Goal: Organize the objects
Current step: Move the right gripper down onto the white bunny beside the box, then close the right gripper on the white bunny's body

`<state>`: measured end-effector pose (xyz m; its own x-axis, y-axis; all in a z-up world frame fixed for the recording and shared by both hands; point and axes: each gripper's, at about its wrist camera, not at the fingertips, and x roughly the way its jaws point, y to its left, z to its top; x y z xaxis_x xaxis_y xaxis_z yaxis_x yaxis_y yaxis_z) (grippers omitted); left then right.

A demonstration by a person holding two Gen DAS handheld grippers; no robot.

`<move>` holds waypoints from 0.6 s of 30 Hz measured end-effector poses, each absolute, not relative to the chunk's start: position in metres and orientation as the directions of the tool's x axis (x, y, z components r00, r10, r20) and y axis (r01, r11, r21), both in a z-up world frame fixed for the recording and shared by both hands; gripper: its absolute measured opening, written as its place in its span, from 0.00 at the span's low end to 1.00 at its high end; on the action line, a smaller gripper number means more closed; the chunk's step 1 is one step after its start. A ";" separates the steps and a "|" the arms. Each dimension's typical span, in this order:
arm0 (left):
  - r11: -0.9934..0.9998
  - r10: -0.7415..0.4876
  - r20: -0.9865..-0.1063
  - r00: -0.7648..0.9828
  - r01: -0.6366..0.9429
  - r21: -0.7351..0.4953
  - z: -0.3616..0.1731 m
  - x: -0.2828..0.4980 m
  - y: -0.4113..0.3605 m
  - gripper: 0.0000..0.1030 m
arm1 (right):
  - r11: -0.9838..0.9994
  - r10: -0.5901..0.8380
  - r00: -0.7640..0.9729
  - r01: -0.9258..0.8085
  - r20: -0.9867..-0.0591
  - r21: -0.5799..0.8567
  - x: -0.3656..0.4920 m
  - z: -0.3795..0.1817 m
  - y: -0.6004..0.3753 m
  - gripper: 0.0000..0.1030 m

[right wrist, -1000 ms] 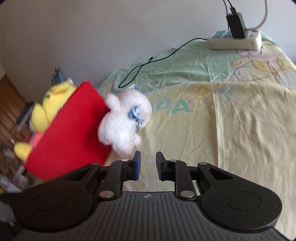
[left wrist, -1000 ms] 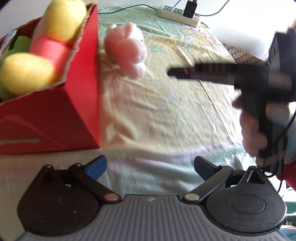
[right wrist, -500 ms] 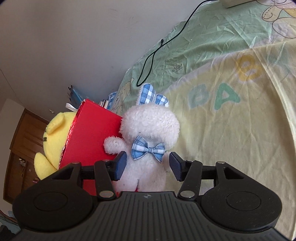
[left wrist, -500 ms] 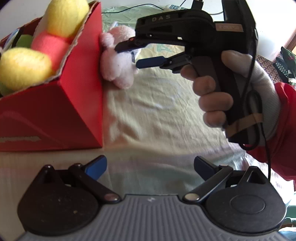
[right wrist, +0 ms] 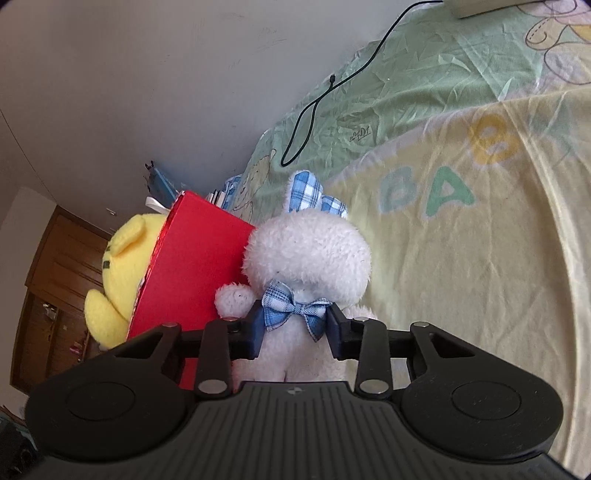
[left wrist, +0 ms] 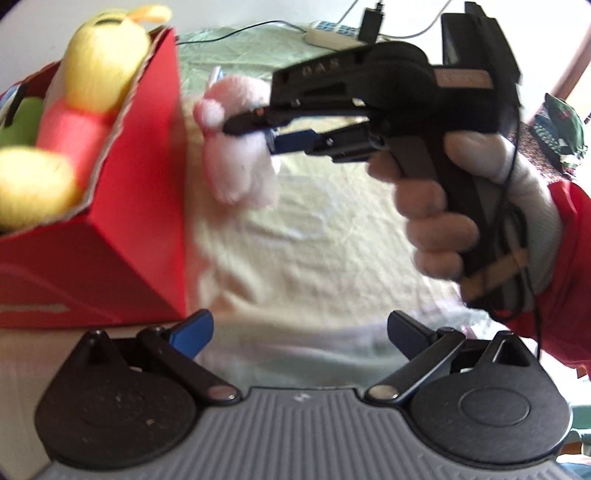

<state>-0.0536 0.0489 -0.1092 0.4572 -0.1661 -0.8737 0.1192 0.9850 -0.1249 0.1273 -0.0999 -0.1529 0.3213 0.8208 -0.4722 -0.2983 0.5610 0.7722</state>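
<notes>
A white plush bunny (right wrist: pixel 310 258) with blue checked ears and a bow tie leans by the red box (right wrist: pixel 192 269). My right gripper (right wrist: pixel 295 332) is shut on the bunny's neck, its pads pressing both sides of the bow. In the left wrist view the same bunny (left wrist: pixel 236 147) looks pinkish, clamped by the right gripper (left wrist: pixel 255 129) beside the red box (left wrist: pixel 122 229). A yellow plush (left wrist: pixel 103 62) with a pink band sits inside the box. My left gripper (left wrist: pixel 299 328) is open and low, holding nothing.
The bed sheet (right wrist: pixel 461 258) is yellow and green with printed letters. A power strip (left wrist: pixel 332 35) with a black cable (right wrist: pixel 317 107) lies at the far end. A gloved hand (left wrist: pixel 454 206) with a red sleeve holds the right gripper. A wooden cabinet (right wrist: pixel 48 295) stands behind the box.
My right gripper closed in from open around the bunny's body to shut on its neck. The left gripper stayed put and open.
</notes>
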 end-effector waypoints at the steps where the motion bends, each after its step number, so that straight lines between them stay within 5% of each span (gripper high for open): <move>1: 0.983 -0.173 -0.871 0.459 0.131 -0.126 -0.108 -0.053 0.047 0.97 | 0.577 0.812 0.320 -0.308 -0.488 0.756 0.123 -0.149 -0.104 0.35; 10: 0.967 -0.236 -0.847 0.476 0.197 -0.159 -0.103 -0.037 0.032 0.97 | 0.659 0.752 0.269 -0.310 -0.602 0.685 0.099 -0.135 -0.138 0.42; 18: 0.972 -0.216 -0.841 0.497 0.194 -0.135 -0.105 -0.008 0.024 0.97 | 0.605 0.788 0.310 -0.229 -0.532 0.762 0.093 -0.135 -0.166 0.45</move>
<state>-0.0083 0.0237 -0.1053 0.4965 -0.2155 -0.8408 0.1936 0.9718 -0.1347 0.0932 -0.1655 -0.1350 0.3103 0.7877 -0.5322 -0.2290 0.6053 0.7624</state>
